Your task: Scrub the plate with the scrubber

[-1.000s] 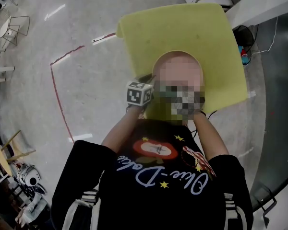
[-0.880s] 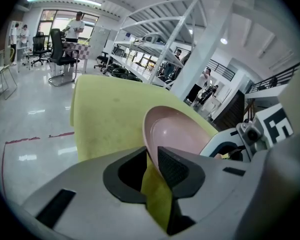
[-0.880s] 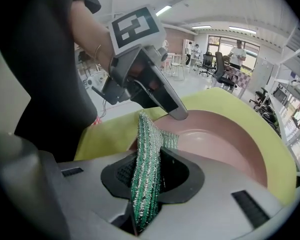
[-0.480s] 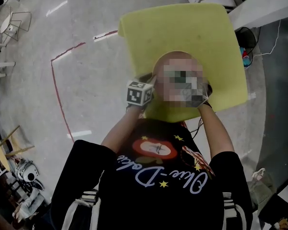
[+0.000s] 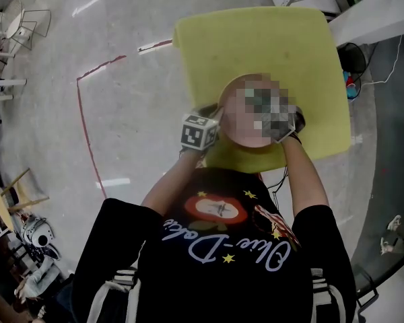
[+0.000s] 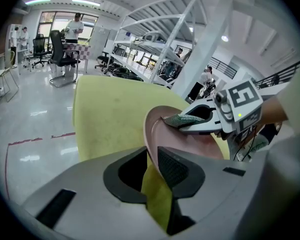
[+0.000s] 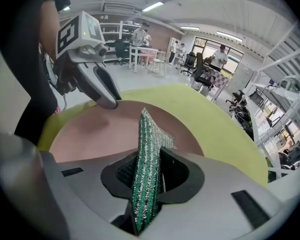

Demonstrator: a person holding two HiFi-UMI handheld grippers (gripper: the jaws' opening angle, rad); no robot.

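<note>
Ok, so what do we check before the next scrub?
1. Left gripper jaws pinching the plate by its rim: ok.
2. Right gripper jaws shut on the scrubber: ok.
3. Scrubber over the plate's face: ok.
4. Scrubber really pressing on the plate: cannot tell.
5. Plate over the yellow surface: ok.
6. The two grippers apart from each other: ok.
</note>
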